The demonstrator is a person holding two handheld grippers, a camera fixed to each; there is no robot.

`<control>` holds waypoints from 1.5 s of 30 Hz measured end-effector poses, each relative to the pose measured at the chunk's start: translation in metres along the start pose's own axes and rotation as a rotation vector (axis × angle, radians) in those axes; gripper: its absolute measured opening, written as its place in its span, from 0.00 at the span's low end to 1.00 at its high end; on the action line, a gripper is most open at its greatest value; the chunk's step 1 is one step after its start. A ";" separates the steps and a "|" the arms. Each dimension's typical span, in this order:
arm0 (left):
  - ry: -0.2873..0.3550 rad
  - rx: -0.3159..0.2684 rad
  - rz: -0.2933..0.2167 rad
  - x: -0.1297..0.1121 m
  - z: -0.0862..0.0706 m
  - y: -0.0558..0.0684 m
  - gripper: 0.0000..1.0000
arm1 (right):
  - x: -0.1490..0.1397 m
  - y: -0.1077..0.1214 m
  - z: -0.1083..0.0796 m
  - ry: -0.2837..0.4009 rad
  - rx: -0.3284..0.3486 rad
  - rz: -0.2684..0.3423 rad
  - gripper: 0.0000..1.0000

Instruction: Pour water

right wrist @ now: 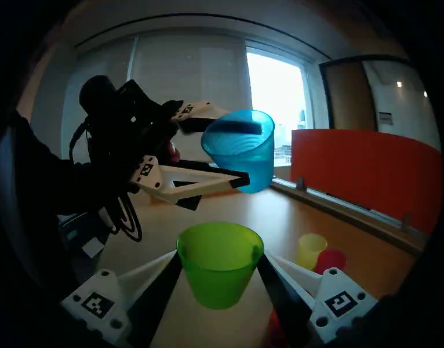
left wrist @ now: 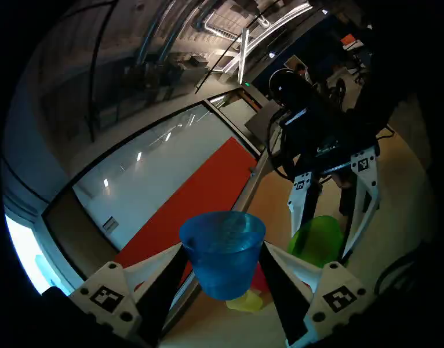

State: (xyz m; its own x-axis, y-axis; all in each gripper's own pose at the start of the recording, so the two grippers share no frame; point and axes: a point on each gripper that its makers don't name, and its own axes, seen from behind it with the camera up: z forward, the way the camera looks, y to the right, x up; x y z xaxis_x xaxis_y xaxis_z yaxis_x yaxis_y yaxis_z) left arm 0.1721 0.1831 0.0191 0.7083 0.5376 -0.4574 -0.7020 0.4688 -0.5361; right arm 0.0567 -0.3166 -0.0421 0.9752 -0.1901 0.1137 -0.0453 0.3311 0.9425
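Green cup [right wrist: 220, 264] sits pinched between the right gripper's [right wrist: 220, 255] 2 fingers. Left gripper [left wrist: 223, 249] clamps the blue cup [right wrist: 240, 148], raised above and beyond it, near upright. Pouring looks not yet begun; next, bring the blue rim over green and tip.

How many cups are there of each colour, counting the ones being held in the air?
blue cup: 1
green cup: 1
yellow cup: 1
red cup: 1
Total: 4 cups
A red shape low in the right gripper view is too hidden to count.
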 end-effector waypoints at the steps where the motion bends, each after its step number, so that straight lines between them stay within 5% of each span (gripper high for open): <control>1: -0.002 0.000 0.005 0.000 0.000 0.001 0.82 | 0.000 0.000 0.000 0.000 0.000 -0.001 0.91; 45: 0.005 0.008 0.177 0.005 0.007 0.002 0.82 | -0.002 0.003 0.000 -0.010 -0.004 -0.023 0.91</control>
State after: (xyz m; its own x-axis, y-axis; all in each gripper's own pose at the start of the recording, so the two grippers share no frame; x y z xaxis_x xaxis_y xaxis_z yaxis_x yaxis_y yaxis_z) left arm 0.1740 0.1919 0.0208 0.5736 0.6092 -0.5476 -0.8166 0.3725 -0.4410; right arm 0.0547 -0.3153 -0.0398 0.9737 -0.2072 0.0952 -0.0221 0.3299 0.9437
